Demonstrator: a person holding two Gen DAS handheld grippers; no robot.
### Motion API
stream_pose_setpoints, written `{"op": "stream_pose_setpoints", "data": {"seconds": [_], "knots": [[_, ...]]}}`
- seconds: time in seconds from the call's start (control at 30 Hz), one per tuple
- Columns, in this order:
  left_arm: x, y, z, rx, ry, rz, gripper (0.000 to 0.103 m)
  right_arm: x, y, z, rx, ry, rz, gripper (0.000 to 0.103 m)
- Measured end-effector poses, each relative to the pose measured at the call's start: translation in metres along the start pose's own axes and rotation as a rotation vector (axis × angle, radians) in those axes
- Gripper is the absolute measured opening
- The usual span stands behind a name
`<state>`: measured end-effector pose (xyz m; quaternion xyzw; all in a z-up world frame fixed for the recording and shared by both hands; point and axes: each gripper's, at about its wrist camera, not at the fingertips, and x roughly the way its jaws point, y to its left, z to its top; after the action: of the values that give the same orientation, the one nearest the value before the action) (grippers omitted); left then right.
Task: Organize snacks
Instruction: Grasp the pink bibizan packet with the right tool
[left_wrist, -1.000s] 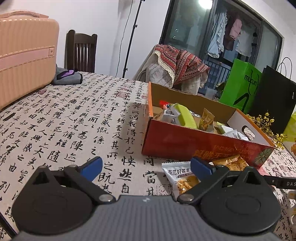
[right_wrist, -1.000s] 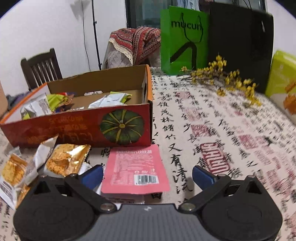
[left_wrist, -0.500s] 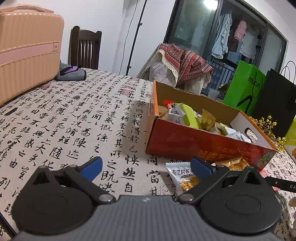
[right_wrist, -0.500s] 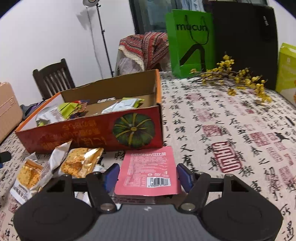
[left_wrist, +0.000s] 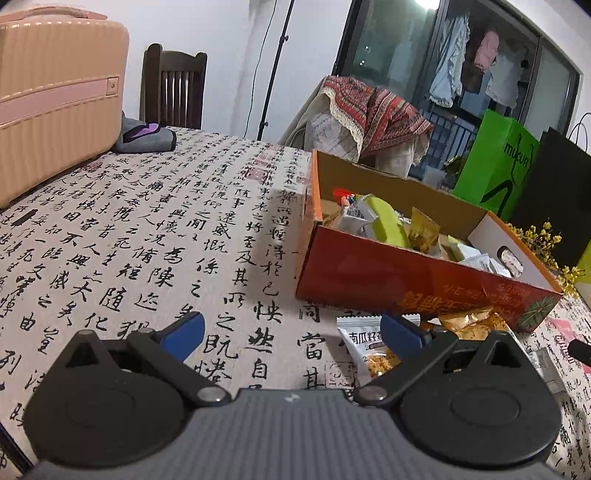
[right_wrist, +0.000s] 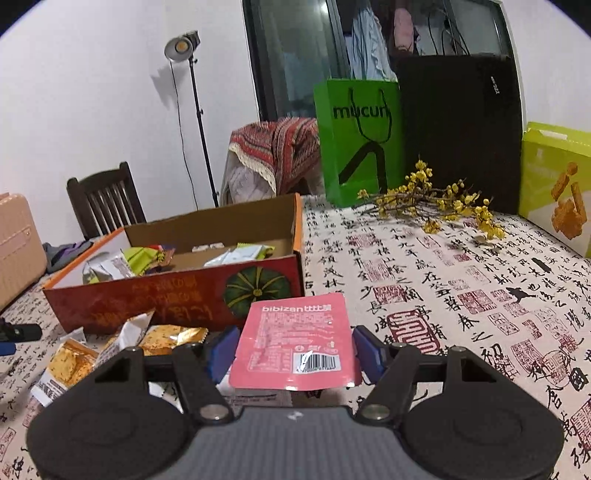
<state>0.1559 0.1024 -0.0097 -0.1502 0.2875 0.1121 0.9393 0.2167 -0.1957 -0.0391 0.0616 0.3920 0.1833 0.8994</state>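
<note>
Right gripper (right_wrist: 293, 350): clamped on pink snack packet (right_wrist: 295, 347).
Packet raised before red snack box (right_wrist: 177, 299); left gripper (left_wrist: 291, 332) spread wide, holding nothing.

Each view looks forward along its own gripper, tilted down at the worktop (left_wrist: 122, 236) from low and close. The left wrist view sits near the front edge and faces the far edge, with the box (left_wrist: 402, 280) to its right. The right wrist view sits just before the box (right_wrist: 162, 299) and faces the far edge with its bags (right_wrist: 358, 140). Both views share the box, the loose packets (left_wrist: 373, 350) before it, the chair (right_wrist: 107, 199) and the green bag.
</note>
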Motion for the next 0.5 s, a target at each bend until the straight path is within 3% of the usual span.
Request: {"op": "stream_pose_setpoints", "data": {"seconds": [0.3, 0.5], "knots": [[-0.012, -0.037, 0.000, 0.091, 0.036, -0.060, 0.103, -0.003, -0.003, -0.004, 0.015, -0.015, 0.003, 0.067], [-0.006, -0.075, -0.016, 0.229, 0.057, -0.029, 0.103, -0.004, -0.003, -0.004, 0.015, -0.023, 0.002, 0.067]]}}
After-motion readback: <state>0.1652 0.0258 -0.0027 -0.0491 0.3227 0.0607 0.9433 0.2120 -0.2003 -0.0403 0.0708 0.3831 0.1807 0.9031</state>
